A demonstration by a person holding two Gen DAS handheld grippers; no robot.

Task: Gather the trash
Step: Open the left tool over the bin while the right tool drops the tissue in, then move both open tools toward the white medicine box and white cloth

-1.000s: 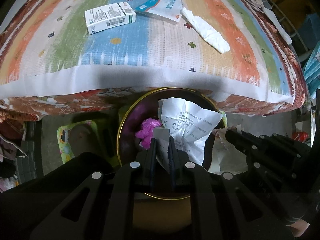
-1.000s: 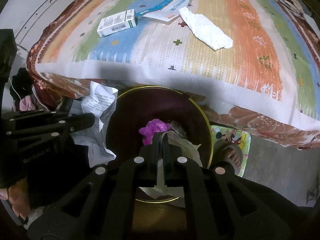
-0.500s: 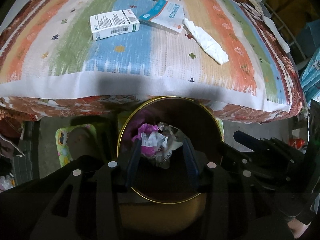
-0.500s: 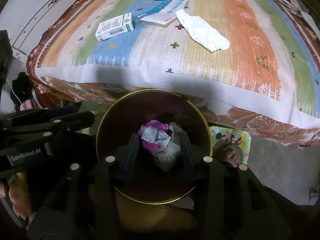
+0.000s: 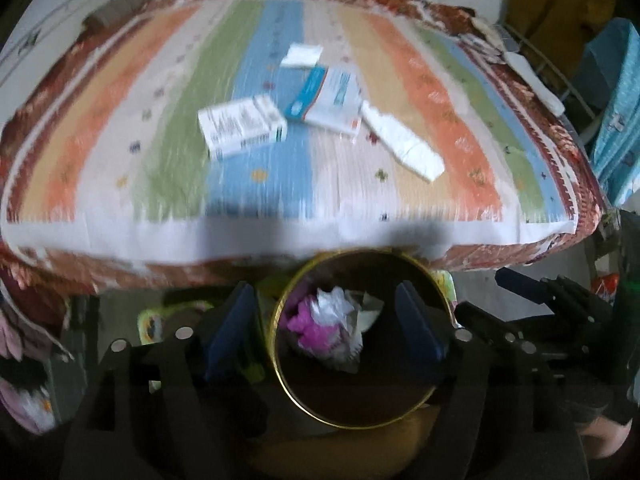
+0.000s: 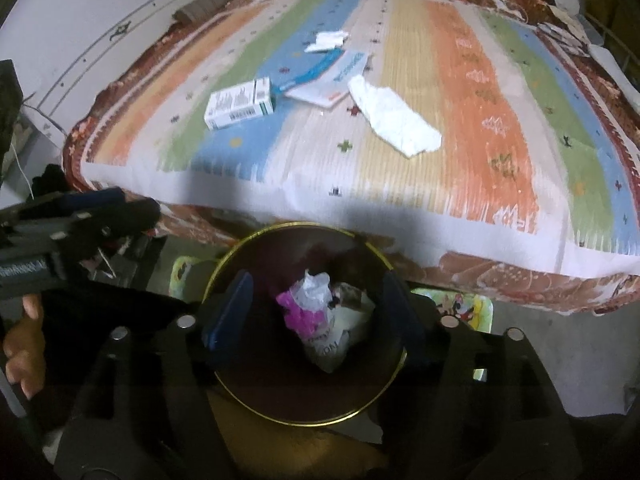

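Both tools hang over the round gold-rimmed bin (image 5: pixel 276 344) that stands on the floor right at the near edge of the bed (image 5: pixel 100 236). Left tool (image 5: pixel 324 330) jaws wide, just been opening, nothing between the pads; right tool (image 6: pixel 310 320) same, wide apart, just been opening, empty. Bin already holds a heap: crumpled white paper (image 6: pixel 316 286), a magenta scrap (image 6: pixel 298 312), a printed wrapper (image 6: pixel 332 350), all lying at the bottom below the open jaws, so this drop looks done. Left to collect, all on the striped bed cover beyond the bin: white carton with barcode (image 6: pixel 239 105) towards the left, blue-and-white flat pack (image 6: pixel 326 76) just beside it to the right, long crumpled tissue (image 6: pixel 394 120) touching that pack's right corner, and small folded white wad (image 6: pixel 326 40) further back past the pack. So roughly part way, four pieces still out. A person's hand (image 6: pixel 22 338) holds the left tool at the left edge of the right wrist view. Left wrist view is smeared, small print unreadable.
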